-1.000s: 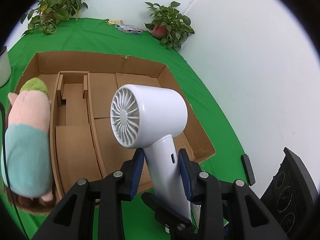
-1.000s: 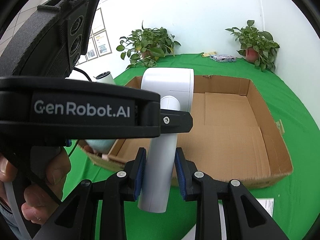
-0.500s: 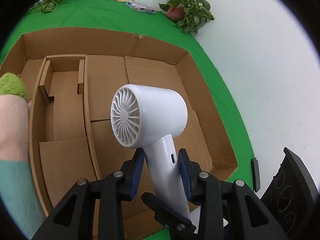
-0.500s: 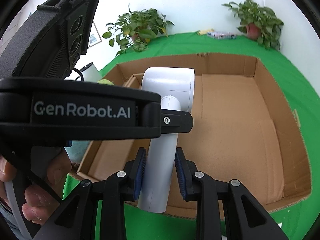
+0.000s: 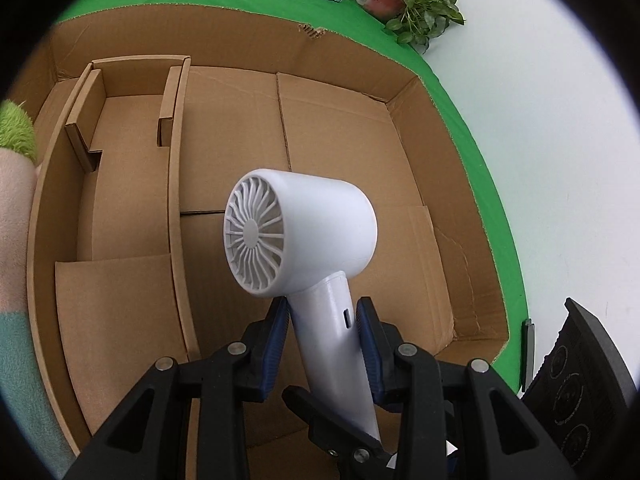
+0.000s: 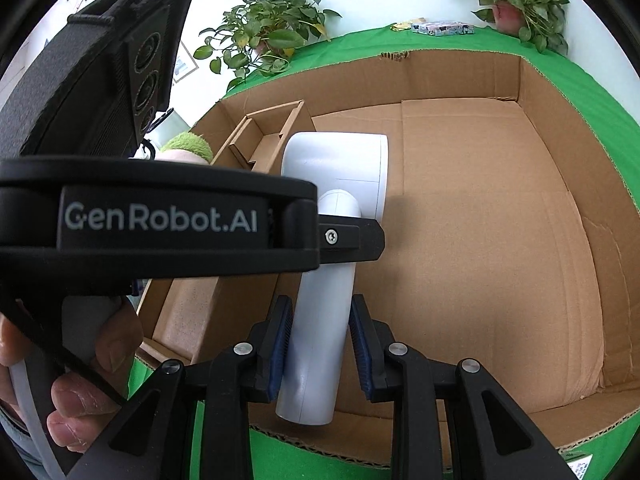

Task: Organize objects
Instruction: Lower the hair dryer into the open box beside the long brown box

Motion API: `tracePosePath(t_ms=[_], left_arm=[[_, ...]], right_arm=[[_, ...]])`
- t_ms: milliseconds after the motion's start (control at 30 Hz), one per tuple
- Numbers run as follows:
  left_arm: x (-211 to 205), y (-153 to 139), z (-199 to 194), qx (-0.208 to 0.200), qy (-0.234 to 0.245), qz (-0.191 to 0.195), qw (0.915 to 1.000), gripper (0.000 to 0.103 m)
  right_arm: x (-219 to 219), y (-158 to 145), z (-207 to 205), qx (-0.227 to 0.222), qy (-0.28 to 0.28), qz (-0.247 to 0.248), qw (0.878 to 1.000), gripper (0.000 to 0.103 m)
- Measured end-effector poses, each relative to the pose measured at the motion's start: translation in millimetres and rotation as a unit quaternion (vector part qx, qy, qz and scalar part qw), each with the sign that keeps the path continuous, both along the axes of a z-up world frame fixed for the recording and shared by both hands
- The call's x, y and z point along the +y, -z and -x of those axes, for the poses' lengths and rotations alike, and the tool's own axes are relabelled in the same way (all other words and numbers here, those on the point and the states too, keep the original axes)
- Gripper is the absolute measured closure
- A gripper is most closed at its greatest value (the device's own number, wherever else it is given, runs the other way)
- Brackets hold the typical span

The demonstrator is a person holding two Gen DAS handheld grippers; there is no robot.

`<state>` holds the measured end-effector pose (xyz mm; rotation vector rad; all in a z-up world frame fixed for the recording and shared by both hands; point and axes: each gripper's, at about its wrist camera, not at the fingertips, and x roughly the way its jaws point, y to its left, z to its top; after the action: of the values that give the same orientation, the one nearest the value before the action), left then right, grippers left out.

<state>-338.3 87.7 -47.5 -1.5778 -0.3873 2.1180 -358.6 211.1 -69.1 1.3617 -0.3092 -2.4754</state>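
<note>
White plastic: a hair dryer (image 5: pixel 320 240) is held above the open cardboard box (image 5: pixel 248 48), its round head uppermost and its ribbed rear grille facing the left wrist camera.
Left gripper (image 5: pixel 323 332): its blue-padded fingers (image 5: pixel 276 336) are clenched on the upper part of the dryer's handle, just under the head.
Right gripper (image 6: pixel 320 336): its fingers (image 6: pixel 280 340) are clamped on the lower part of the same handle, near its butt end.
Box: sits on the green-covered worktop (image 6: pixel 576 80); a cardboard divider (image 5: pixel 176 184) splits off narrow compartments on the left from a wide bare bay, over which the dryer hangs.
Plush toy (image 5: pixel 16 200): pink, teal and green, at the box's left side.
Person: a hand (image 6: pixel 80 392) grips the left gripper's handle.
Background: potted plants (image 6: pixel 272 36) by the white wall.
</note>
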Motion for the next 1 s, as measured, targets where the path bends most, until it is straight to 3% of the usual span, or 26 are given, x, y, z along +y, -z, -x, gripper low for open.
tracePosePath(t_ms=[133, 233, 300, 533, 733, 1000], left_arm=[[-1, -2, -1, 0.002, -0.006, 0.005, 1.0000, 0.069], [-11, -3, -4, 0.001, -0.018, -0.014, 0.9997, 0.069], [-20, -8, -9, 0.013, -0.029, -0.017, 0.9994, 0.069], [-54, -41, -38, 0.075, -0.037, -0.008, 0.9965, 0.069], [-81, -18, -54, 0.051, -0.055, 0.009, 0.9971, 0.069], [-85, -9, -62, 0.053, -0.058, -0.014, 0.9968, 0.069]], right_arm=[[-4, 4, -5, -0.001, 0.003, -0.003, 1.000, 0.078], [-5, 10, -8, -0.012, 0.007, -0.011, 1.000, 0.079], [-8, 10, -7, -0.011, 0.010, -0.027, 1.000, 0.078], [-9, 3, -3, -0.015, 0.006, -0.009, 1.000, 0.075], [-9, 9, 11, -0.034, 0.003, -0.013, 0.999, 0.072], [-27, 26, 10, -0.062, 0.015, -0.025, 0.998, 0.078]])
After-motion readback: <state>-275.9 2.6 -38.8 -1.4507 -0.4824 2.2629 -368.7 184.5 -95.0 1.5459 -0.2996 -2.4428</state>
